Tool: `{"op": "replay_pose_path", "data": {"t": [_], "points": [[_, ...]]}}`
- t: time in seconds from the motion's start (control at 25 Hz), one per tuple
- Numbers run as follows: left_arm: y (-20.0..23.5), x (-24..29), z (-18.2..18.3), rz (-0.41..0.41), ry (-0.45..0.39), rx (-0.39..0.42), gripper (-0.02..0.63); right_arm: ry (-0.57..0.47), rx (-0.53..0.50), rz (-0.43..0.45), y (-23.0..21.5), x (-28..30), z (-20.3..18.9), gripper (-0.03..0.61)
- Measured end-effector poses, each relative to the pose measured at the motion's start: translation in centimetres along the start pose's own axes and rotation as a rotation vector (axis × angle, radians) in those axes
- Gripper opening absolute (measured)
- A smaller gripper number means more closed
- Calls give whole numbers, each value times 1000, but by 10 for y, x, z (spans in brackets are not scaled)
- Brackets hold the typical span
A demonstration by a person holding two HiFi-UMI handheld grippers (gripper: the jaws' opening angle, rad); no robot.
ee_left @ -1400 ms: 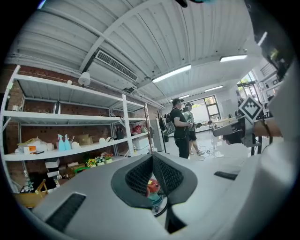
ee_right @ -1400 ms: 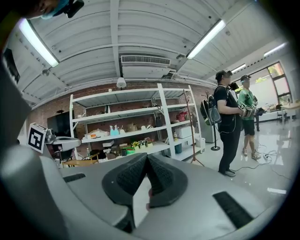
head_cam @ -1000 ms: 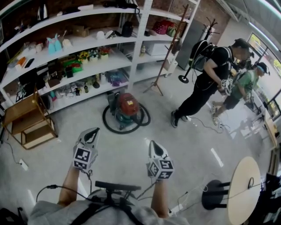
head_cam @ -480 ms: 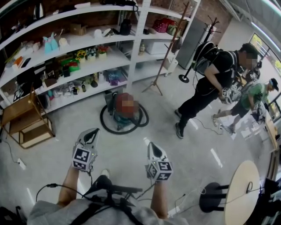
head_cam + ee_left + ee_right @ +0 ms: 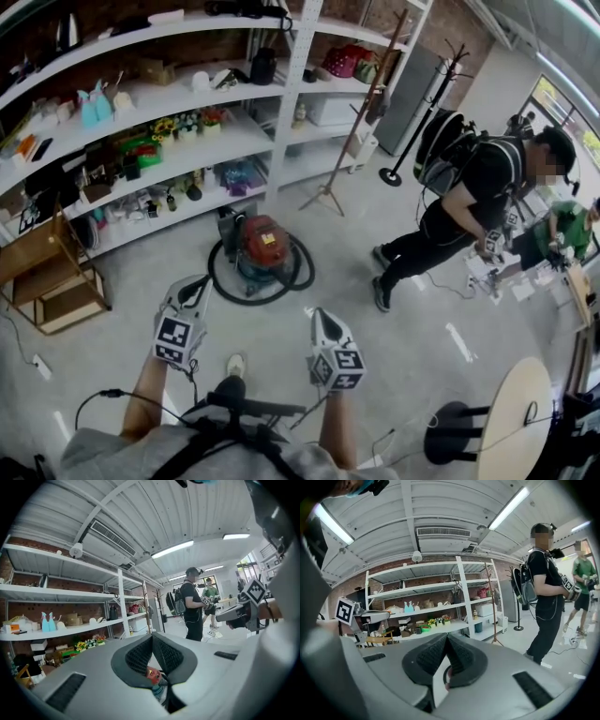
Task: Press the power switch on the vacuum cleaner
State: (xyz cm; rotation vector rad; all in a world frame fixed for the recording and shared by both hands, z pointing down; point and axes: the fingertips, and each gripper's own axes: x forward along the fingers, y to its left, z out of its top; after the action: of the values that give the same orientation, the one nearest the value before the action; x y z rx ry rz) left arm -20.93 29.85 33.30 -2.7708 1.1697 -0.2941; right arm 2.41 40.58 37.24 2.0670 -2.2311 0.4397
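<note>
Operator: Concrete floor (image 5: 422,356) runs up to the white shelves (image 5: 141,98), and that's where the vacuum cleaner (image 5: 265,246) sits. It has a red top and a dark hose looped round it on the ground, just in front of the lowest shelf.

Spotter: Can you see the power switch?

Operator: Not from here; it's too small in the head view. In the left gripper view the vacuum cleaner (image 5: 153,677) only peeks through the gap beneath the tips.

Spotter: What's changed in the last second?

Operator: It sits a little lower and nearer in the head view than it did. My shoe (image 5: 234,364) has also come into sight between my arms, so I read that as me walking up to it. The bystander with the backpack (image 5: 469,202) has drifted off to the right, well apart from the machine, so the way in looks open.

Spotter: Claws?

Operator: The left gripper (image 5: 197,287) has its jaws together with nothing between them. The right gripper (image 5: 320,317) is the same, tips meeting and empty. Both are held out ahead of me, well short of the vacuum cleaner.

Spotter: So the press hasn't started.

Operator: No, I judge this is the approach. I need to get over the top before I can pick out the switch. Closed tips should do for a poke. The hose loop is what I'd mind underfoot.
</note>
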Motion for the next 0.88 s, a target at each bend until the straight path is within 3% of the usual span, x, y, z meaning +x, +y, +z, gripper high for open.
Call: {"op": "replay_pose_path", "data": {"t": [0.52,0.88], "points": [[72,109,10,-23,13,-5,6,19,2,-16,-21,113,43,12],[101,153,2,-61,23,1,8,27,-1,-26,-21,164,50,11]]}}
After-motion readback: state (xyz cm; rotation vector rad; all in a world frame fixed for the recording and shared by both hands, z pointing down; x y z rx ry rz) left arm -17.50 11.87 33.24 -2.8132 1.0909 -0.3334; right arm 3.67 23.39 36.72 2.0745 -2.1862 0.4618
